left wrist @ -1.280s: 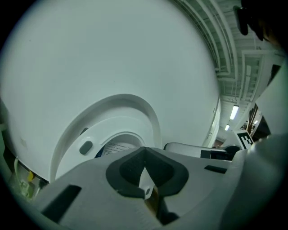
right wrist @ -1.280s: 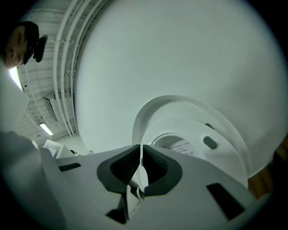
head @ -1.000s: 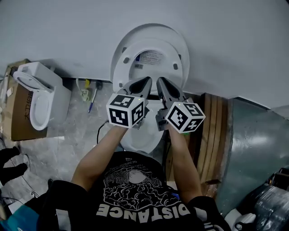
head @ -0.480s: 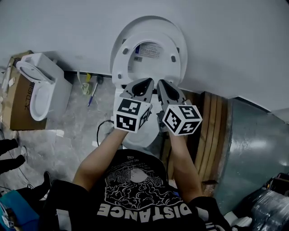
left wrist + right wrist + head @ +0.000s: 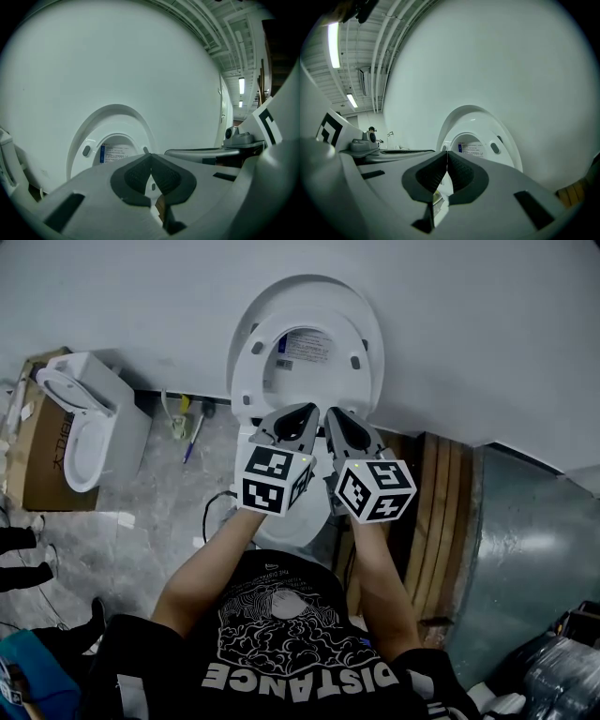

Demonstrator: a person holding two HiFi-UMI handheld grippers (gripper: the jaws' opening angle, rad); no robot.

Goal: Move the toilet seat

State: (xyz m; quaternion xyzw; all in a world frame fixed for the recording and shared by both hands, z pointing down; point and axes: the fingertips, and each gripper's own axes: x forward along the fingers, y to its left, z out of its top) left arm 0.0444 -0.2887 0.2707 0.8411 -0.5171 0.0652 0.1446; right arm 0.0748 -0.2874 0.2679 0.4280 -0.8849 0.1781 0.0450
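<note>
The white toilet seat point(image 5: 265, 341) stands raised with its lid against the wall, its underside and a printed label facing me. It also shows in the left gripper view as the seat point(image 5: 80, 140) and in the right gripper view as the seat point(image 5: 505, 140). My left gripper point(image 5: 306, 412) and right gripper point(image 5: 332, 414) are side by side just in front of the seat, above the bowl point(image 5: 286, 531). Both are shut and hold nothing, as the left gripper point(image 5: 151, 158) and right gripper point(image 5: 447, 155) show in their own views. Neither touches the seat.
A second small toilet point(image 5: 84, 423) sits on a cardboard box point(image 5: 36, 479) at the left. Pens and a tool point(image 5: 190, 439) lie on the floor by the wall, near a cable point(image 5: 208, 512). Wooden boards point(image 5: 442, 512) and a metal duct point(image 5: 534, 549) stand at the right.
The view has shifted slightly, so the raised seat sits a little higher in the picture. Both grippers have stayed close together in front of the seat.
</note>
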